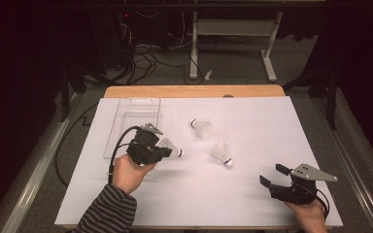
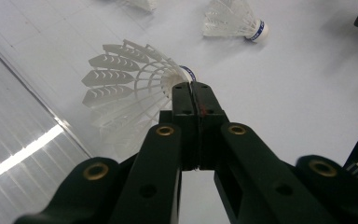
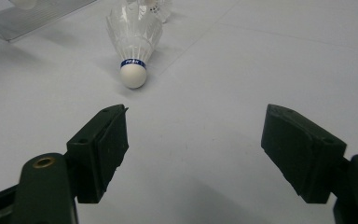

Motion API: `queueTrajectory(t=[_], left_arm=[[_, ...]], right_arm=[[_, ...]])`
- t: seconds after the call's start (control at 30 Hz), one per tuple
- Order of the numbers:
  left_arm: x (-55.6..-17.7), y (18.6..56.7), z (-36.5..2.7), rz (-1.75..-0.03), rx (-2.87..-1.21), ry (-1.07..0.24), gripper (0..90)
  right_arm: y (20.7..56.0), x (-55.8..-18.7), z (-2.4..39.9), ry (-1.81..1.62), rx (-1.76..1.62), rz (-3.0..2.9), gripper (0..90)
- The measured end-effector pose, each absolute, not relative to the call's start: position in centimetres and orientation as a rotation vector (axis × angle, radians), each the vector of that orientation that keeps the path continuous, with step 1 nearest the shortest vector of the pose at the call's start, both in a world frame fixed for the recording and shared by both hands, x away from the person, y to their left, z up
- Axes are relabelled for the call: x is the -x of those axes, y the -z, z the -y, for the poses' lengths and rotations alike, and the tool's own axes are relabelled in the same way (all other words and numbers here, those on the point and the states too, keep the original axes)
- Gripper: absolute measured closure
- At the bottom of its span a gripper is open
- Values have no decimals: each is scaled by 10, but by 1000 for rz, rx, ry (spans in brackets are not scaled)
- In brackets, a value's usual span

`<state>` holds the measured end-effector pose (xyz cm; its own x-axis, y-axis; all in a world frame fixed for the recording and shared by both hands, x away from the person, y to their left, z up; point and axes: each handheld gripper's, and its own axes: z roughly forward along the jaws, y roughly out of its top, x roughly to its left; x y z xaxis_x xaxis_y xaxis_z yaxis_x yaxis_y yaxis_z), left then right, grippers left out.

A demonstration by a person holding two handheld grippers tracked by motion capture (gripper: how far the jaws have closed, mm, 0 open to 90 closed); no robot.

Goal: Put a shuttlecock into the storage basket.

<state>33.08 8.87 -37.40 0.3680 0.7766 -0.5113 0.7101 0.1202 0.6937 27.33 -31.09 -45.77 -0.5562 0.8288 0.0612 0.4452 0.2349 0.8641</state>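
The left claw (image 1: 171, 152) is held above the tabletop (image 1: 252, 194), pointing right, clamped on a shuttlecock (image 2: 135, 84). The right claw (image 1: 272, 175) rests near right, pointing left, jaws wide apart.

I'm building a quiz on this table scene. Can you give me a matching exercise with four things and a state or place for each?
Things:
1. left gripper
2. right gripper
3. clear tray
4. shuttlecock with the blue band

States or places:
A. lies on the white sheet ahead of the open jaws
B. jaws wide apart, nothing between them
C. sits at the far left of the sheet
D. jaws shut on the rim of a shuttlecock

Pairs: 1-D, 2-B, 3-C, 4-A
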Motion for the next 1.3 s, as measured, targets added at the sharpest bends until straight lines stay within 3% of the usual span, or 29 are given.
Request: queueTrajectory(t=[1.3], left_arm=[[-342,353,-121,-1386,-1482,-133,894]], right_arm=[[458,-273,311,-1255,-1173,-2103,233]])
